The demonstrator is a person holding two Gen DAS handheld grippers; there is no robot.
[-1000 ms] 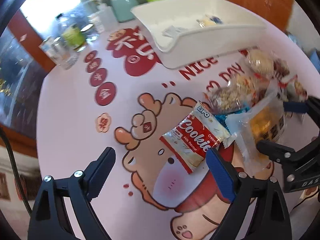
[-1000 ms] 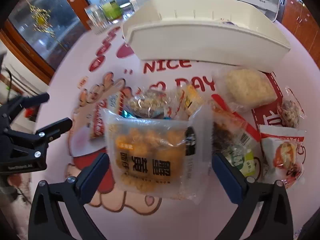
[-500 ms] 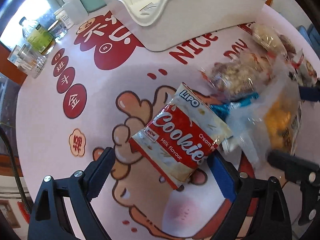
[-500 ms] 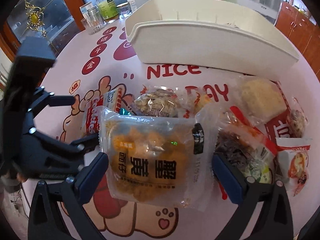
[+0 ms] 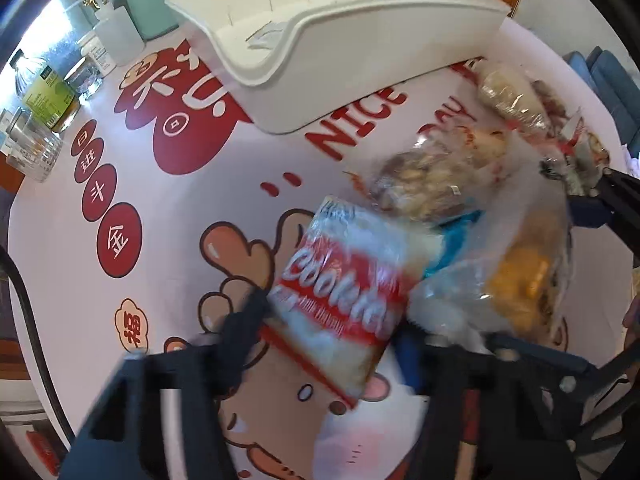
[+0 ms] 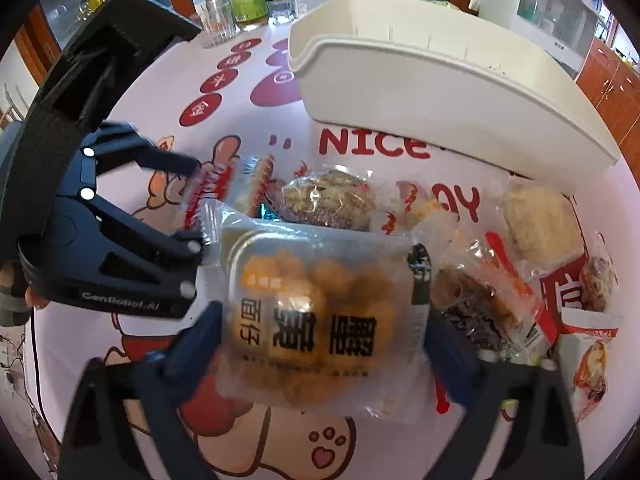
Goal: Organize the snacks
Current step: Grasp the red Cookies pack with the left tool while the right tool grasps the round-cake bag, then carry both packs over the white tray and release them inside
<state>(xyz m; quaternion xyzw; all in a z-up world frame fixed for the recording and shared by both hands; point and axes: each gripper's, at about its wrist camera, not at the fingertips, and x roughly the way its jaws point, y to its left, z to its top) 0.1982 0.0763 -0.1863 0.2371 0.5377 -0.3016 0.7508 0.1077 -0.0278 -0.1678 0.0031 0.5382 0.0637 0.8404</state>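
Note:
A red-and-white Cookies packet (image 5: 344, 292) lies on the printed tablecloth, between the jaws of my left gripper (image 5: 332, 320), which have closed in against its sides; the view is blurred. The packet also shows in the right wrist view (image 6: 208, 192) with the left gripper (image 6: 196, 204) around it. A clear bag of orange puffs (image 6: 316, 320) sits between the jaws of my right gripper (image 6: 320, 328), which press its two edges. The same bag shows in the left wrist view (image 5: 516, 280).
A long white tray (image 6: 440, 92) stands behind the snacks; it also shows in the left wrist view (image 5: 360, 64). Several other snack bags (image 6: 536, 224) lie to the right. Bottles and glass jars (image 5: 44, 104) stand at the far left edge.
Both grippers moved forward over their packets and both pairs of jaws narrowed. The left now grips the Cookies packet; the right now presses the puff bag.

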